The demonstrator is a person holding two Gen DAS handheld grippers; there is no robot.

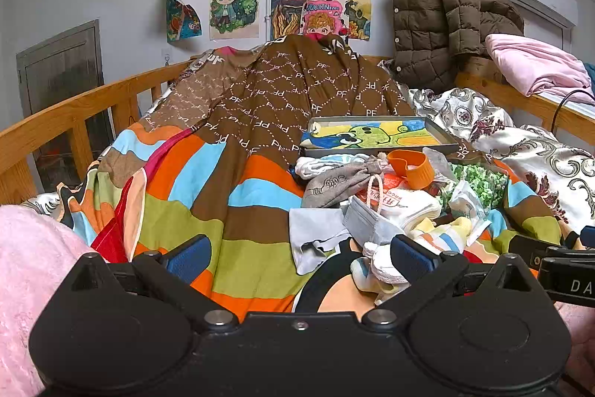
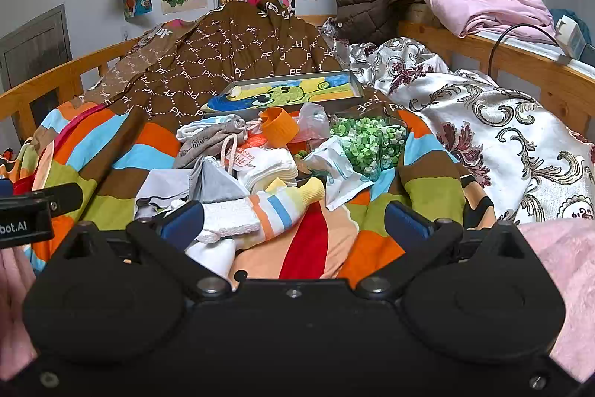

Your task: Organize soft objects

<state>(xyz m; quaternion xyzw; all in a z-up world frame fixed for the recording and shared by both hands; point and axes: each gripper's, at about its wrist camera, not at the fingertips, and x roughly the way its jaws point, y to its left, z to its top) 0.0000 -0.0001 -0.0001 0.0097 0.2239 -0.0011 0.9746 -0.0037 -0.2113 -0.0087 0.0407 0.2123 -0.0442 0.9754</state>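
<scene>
A heap of soft things lies on the striped quilt (image 1: 230,211): a grey drawstring pouch (image 1: 334,183), a grey face mask (image 1: 368,222), a light blue cloth (image 1: 316,237), a pack of white socks (image 1: 405,207) and a striped sock (image 1: 442,237). My left gripper (image 1: 299,259) is open, low over the quilt, left of the heap. My right gripper (image 2: 295,224) is open too; the striped sock (image 2: 282,207) and a white sock (image 2: 227,222) lie between its fingers, by the left pad. The mask (image 2: 215,183) and pouch (image 2: 208,140) lie beyond.
A metal tray (image 2: 357,82) with a drawing in it sits behind the heap. An orange ring (image 2: 279,127), a bag of green bits (image 2: 368,142) and a white packet (image 2: 342,173) lie among the soft things. Wooden bed rails (image 1: 74,106), a floral quilt (image 2: 483,121) and a brown jacket (image 1: 438,10) border the area.
</scene>
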